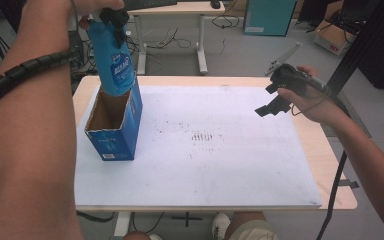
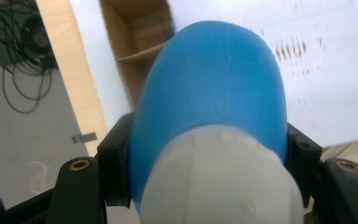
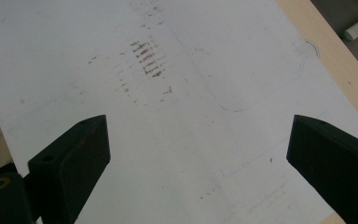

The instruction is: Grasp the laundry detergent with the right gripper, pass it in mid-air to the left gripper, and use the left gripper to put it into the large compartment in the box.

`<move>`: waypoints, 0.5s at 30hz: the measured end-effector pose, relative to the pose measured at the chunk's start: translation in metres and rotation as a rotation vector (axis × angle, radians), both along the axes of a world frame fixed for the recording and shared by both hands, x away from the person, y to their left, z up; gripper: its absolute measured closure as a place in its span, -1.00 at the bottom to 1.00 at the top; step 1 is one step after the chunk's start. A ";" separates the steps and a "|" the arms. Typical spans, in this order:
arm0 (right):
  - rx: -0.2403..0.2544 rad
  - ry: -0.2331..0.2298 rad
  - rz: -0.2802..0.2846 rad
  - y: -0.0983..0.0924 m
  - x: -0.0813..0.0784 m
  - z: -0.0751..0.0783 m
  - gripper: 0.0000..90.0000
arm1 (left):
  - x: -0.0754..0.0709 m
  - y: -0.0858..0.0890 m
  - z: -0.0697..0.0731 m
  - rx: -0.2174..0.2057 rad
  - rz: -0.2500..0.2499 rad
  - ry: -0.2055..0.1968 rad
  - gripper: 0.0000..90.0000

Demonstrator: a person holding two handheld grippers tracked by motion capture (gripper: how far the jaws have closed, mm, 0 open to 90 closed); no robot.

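Observation:
A blue bottle (image 1: 114,60) with a white cap (image 2: 221,184) hangs upright over an open blue carton (image 1: 114,120) at the left of the white sheet. Its lower end dips into the carton's mouth. My left gripper (image 1: 112,19) is shut on the bottle near its top, one jaw on each side of the neck. In the left gripper view the bottle (image 2: 212,88) points down at the brown inside of the carton (image 2: 140,42). My right gripper (image 1: 275,102) hovers open above the sheet's right part, with nothing between its jaws.
A white sheet (image 1: 220,160) with brown smudges (image 1: 202,136) covers most of the wooden table (image 1: 332,165). Behind the table stand a desk (image 1: 180,10), cables, a teal box (image 1: 267,17) and a cardboard box (image 1: 332,35). A dark post (image 1: 360,45) rises at the right.

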State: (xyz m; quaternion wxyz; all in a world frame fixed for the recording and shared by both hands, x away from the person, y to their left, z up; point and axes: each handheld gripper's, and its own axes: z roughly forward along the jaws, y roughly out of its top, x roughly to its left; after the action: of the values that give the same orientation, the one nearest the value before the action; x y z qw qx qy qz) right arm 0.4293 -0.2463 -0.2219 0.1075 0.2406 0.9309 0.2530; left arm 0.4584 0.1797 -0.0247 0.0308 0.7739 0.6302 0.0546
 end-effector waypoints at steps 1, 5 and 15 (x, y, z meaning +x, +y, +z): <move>0.000 0.000 0.000 0.000 0.000 0.000 -0.87 | 0.000 0.000 0.000 0.000 0.000 0.000 -0.19; -0.011 -0.010 -0.002 -0.002 0.001 0.002 -0.87 | 0.001 0.015 0.000 -0.011 0.078 -0.011 -0.19; 0.000 -0.022 -0.017 -0.004 0.001 0.002 -0.86 | 0.002 0.045 0.001 -0.068 0.237 -0.042 -0.19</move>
State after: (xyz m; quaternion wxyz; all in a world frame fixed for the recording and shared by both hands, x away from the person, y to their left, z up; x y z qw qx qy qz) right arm 0.4301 -0.2506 -0.2201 0.1199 0.2459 0.9276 0.2545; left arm 0.4608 0.2252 -0.0237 0.0637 0.6910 0.7181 0.0528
